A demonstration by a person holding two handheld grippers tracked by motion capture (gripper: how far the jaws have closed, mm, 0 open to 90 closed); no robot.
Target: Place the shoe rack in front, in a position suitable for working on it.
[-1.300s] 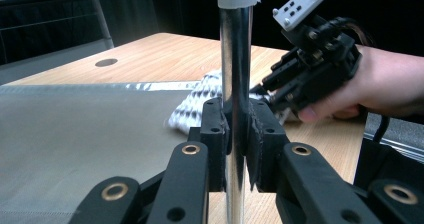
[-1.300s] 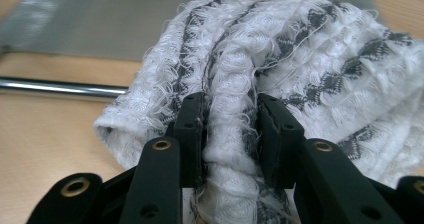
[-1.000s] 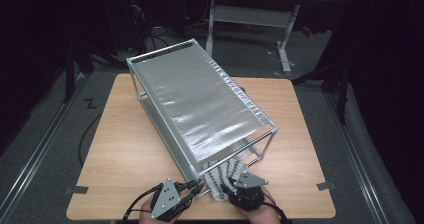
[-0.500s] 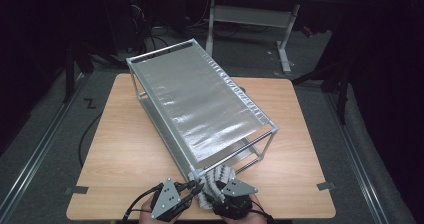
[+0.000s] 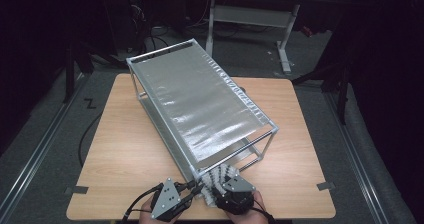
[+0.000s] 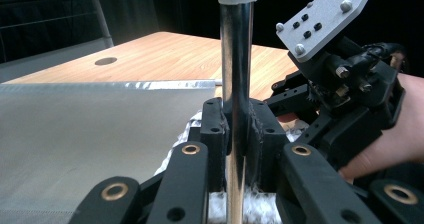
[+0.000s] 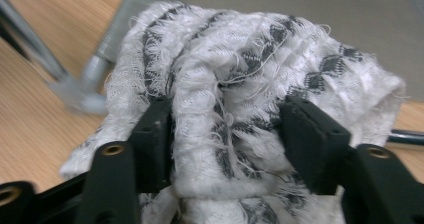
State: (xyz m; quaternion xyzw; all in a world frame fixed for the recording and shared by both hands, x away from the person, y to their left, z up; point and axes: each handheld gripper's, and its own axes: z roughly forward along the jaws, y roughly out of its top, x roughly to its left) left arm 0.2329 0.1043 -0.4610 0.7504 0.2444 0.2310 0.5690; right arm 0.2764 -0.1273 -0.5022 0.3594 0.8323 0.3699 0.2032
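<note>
A silver metal rack [image 5: 200,104] with a flat top shelf stands slantwise on the wooden table [image 5: 125,149]. My left gripper [image 5: 192,188] is at the rack's near corner, shut on its upright post [image 6: 236,59]; the jaws clamp the chrome tube from both sides [image 6: 236,119]. A white cloth with a dark diamond pattern [image 5: 217,176] lies bunched at the rack's near end by that post. My right gripper [image 7: 225,134] is shut on a thick fold of the cloth [image 7: 225,69]. In the left gripper view the right gripper [image 6: 345,94] sits close beside the post, with a hand behind it.
The rack's lower shelf [image 6: 75,134] lies just above the tabletop. A rack foot [image 7: 85,89] rests on the wood left of the cloth. A second table's white legs [image 5: 285,39] stand beyond the far edge. Tape marks [image 5: 326,186] sit near the table's front corners.
My right gripper has shifted a little left toward the left gripper, with the cloth in it. The left gripper has stayed at the rack's corner post.
</note>
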